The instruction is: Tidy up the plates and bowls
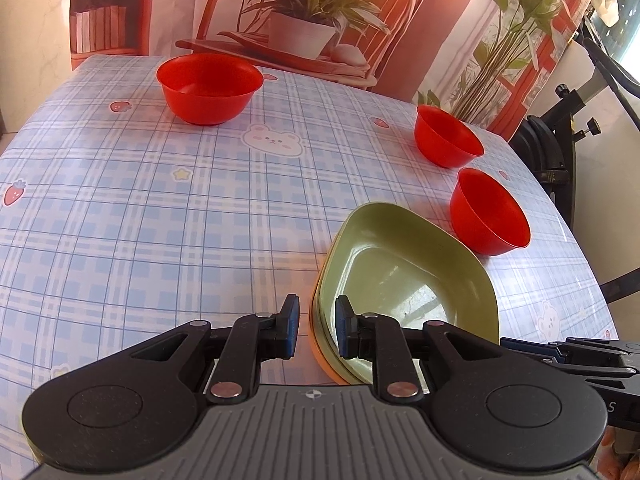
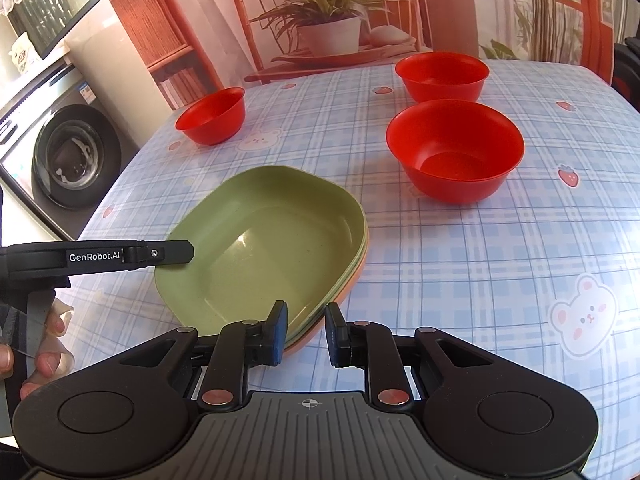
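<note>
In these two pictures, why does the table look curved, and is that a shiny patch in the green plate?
Left wrist view: the wide lens bows the checked tablecloth; the green plate mirrors a bright window-like patch. Right wrist view: the same bowing, a softer sheen on the plate, the nearest red bowl casting a faint shadow.

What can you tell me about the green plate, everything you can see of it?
The green plate is a deep, rounded-rectangle dish of matte plastic-like material, empty, with a glossy reflection on its floor. It sits upright, nested on top of a stack above an orange plate, on the checked tablecloth near the table's front. The left gripper and right gripper each straddle its rim on opposite sides; whether the pads press it is unclear.
</note>
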A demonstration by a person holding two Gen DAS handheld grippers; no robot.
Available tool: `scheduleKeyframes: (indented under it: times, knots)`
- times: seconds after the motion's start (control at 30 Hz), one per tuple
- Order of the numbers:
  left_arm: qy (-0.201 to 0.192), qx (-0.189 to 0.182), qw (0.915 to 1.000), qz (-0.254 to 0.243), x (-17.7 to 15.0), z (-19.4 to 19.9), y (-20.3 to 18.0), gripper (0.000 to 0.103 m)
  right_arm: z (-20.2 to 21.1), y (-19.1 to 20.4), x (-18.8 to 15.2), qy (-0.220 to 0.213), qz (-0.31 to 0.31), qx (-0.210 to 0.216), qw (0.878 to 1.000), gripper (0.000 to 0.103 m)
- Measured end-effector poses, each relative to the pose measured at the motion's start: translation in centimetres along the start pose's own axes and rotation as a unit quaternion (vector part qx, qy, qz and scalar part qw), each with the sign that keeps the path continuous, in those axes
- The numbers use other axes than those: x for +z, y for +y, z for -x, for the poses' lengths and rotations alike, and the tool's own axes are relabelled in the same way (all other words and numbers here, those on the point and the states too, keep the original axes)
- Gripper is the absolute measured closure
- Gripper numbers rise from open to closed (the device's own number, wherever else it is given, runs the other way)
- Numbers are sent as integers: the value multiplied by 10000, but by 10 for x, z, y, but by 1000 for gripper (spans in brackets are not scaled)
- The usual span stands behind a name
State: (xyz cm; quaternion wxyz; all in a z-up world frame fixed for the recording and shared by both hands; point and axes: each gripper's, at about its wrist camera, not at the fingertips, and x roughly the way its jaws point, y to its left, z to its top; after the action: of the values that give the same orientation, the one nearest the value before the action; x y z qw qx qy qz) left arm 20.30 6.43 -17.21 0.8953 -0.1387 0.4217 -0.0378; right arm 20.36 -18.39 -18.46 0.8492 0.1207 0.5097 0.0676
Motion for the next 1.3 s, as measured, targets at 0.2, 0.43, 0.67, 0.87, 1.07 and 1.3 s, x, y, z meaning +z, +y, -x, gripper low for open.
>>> scheduleKeyframes:
  times: [0.2, 0.43, 0.67, 0.87, 1.07, 1.3]
  knots:
    - [-365, -155, 9992, -64, 30, 31, -8, 82, 29, -5, 23, -416, -68, 48, 9991, 82]
    - [-703, -257, 9968, -279, 74, 74, -24, 81, 76, -4, 70, -1049, 77, 86, 9944, 82]
    - [-1071, -229, 9924, -562, 114, 109, -27, 80, 99, 1, 112, -1357, 83, 115, 9907, 79]
    - [-1143, 151, 9886, -973, 141, 115, -14, 79, 88, 22, 129, -1402, -227, 269, 9895, 79]
    - [-896, 219, 9913, -943, 165, 91, 23, 70, 49, 51, 141, -1258, -607, 325, 9897, 79]
    - [-573, 440, 9928, -955, 189, 40, 63, 70, -20, 91, 162, -819, -841, 415, 9922, 79]
